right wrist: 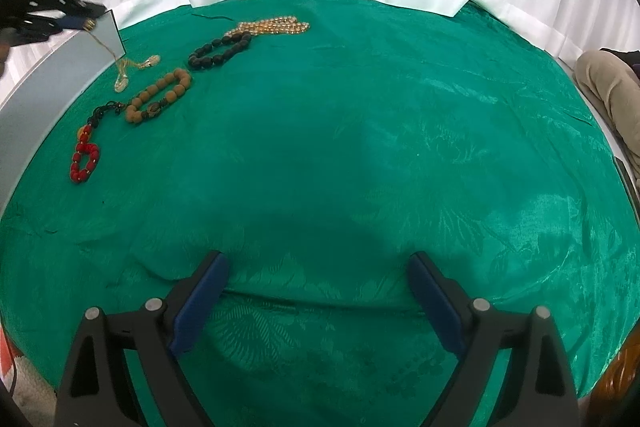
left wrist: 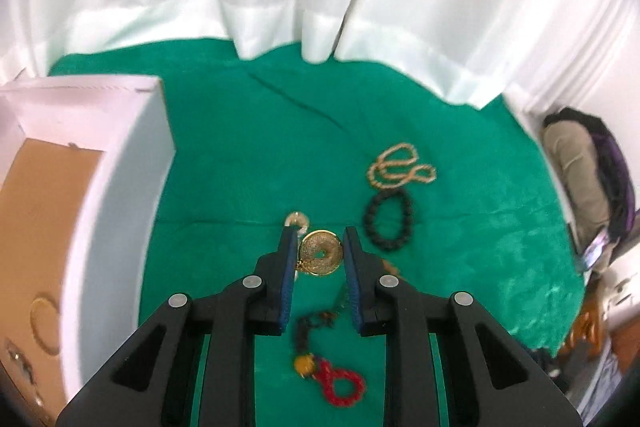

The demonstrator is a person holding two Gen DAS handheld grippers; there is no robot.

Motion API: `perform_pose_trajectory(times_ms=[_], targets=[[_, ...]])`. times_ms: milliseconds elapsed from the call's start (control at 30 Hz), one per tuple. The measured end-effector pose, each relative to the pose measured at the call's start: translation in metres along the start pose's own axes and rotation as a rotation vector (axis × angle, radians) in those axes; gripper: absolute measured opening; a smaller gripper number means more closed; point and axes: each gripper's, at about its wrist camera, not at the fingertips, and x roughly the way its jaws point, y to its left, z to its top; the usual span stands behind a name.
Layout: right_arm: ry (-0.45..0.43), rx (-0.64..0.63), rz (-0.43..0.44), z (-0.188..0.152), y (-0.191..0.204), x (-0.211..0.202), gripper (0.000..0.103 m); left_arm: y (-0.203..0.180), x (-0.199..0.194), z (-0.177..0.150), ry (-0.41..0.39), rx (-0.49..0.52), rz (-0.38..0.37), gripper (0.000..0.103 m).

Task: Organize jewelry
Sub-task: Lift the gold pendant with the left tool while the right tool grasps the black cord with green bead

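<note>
Gold necklace (right wrist: pixel 120 67) chain hangs slanting from left claw (left wrist: pixel 318 247) to cloth (right wrist: pixel 360 147).

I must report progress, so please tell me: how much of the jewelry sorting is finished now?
Done: a gold bangle lies in the white box. In hand: the left claw grips a gold pendant, its chain dangling; the right claw is open, empty. Left: beige bead strand, black bracelet, brown bracelet and red bead piece on the green cloth.

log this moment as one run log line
left gripper: shut on gold pendant, lifted | right gripper: open, empty | white box: beside
</note>
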Motion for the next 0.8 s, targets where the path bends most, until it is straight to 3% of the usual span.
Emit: perform_pose_trajectory(times_ms=[333,467,533,700,733,800], targets=[[0.007,0.000,-0.001,0.000,0.001,0.001,0.094,-0.006,-0.073,-0.016,-0.074,0.003,-0.030,0.022],[0.090,-0.004,0.032,0.009,0.000,0.002,0.094,-0.002,-0.095,-0.029,-0.093,0.006,-0.016,0.022],[0.117,0.015,0.149,0.022,0.000,-0.003,0.094,0.001,-0.102,-0.037,-0.104,0.007,0.007,0.022],[0.126,0.035,0.327,0.068,0.015,-0.008,0.090,0.013,-0.109,-0.054,-0.105,-0.008,0.017,0.022],[0.120,0.029,0.371,0.079,0.022,-0.008,0.086,0.015,-0.110,-0.057,-0.108,-0.013,0.023,0.022],[0.139,0.013,0.480,0.097,0.041,-0.003,0.059,0.021,-0.112,-0.061,-0.111,-0.024,0.029,0.022]])
